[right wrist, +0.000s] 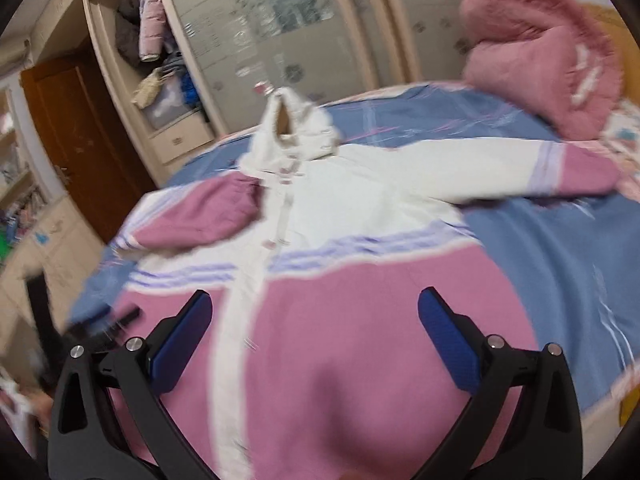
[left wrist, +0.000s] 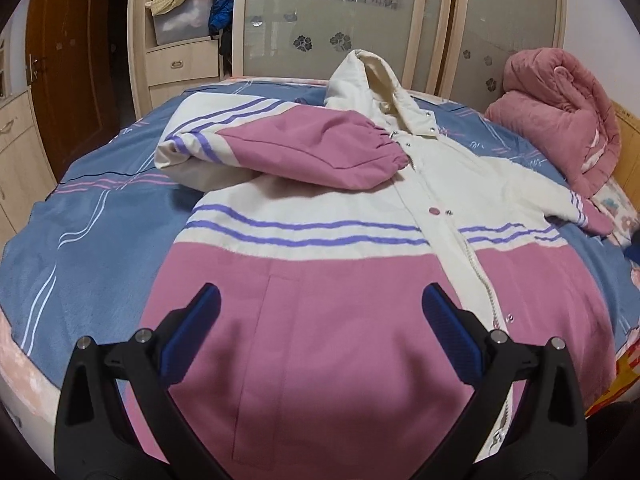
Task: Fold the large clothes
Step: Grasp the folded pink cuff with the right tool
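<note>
Both cams sit low at the hem end of the jacket (left wrist: 312,220), close above its pink lower panel, looking up its length toward the hood and the wardrobe (left wrist: 344,20) behind. Left wrist view is level and sharp, sitting left of the zipper. Right wrist view is tilted and blurry, sitting right of it. Both share the jacket (right wrist: 360,216), the wardrobe (right wrist: 280,40) and the pink bundle (left wrist: 560,116) beyond the far sleeve (right wrist: 544,44).

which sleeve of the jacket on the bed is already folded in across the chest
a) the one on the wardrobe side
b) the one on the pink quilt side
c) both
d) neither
a: the wardrobe-side sleeve lies across the chest of the jacket, while the other sleeve stretches out flat toward the pink quilt.
</note>
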